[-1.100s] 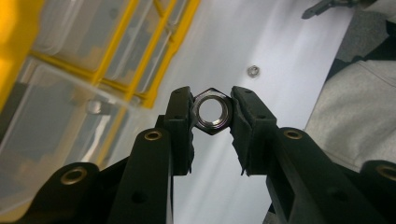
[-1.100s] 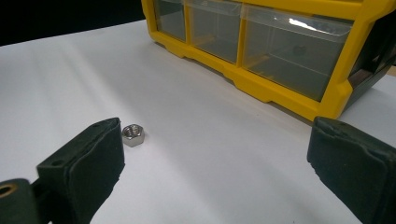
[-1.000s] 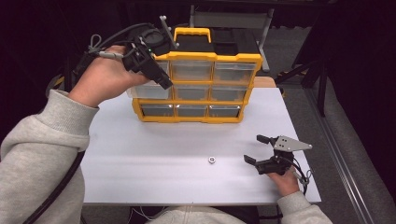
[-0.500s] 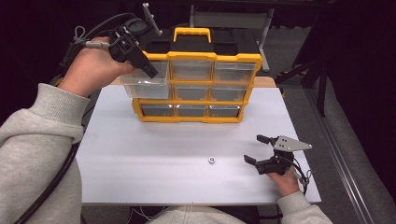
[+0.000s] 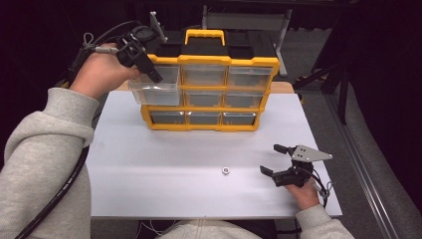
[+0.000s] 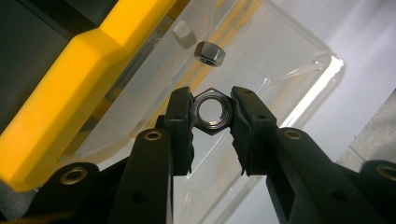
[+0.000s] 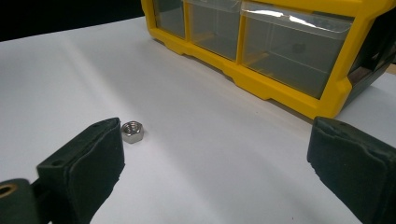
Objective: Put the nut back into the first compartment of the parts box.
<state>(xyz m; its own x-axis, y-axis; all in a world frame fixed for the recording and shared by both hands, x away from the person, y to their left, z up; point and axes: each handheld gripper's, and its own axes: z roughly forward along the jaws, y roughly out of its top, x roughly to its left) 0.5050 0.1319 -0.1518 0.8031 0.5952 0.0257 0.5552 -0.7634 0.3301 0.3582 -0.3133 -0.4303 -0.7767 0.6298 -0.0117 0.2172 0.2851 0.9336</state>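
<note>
- The right gripper (image 5: 268, 160) is resting low on the white table (image 5: 164, 169), near the front right edge, and its jaws are standing wide apart with nothing between them.
- A loose nut (image 5: 225, 171) is lying flat on the table, just left of this gripper; in the right gripper view the same nut (image 7: 132, 131) is sitting just beyond the left pad.
- Farther back, the yellow organizer (image 5: 209, 84) is standing upright across the table.
- Its top left drawer (image 5: 154, 89) is sticking out toward the person.
- The left gripper (image 5: 149, 74) is hanging over this open drawer, and its jaws are clamping a held nut (image 6: 212, 111) by its flat sides.
- Another nut (image 6: 209, 53) is lying in the drawer, probably on the clear bottom, beyond the held one.
</note>
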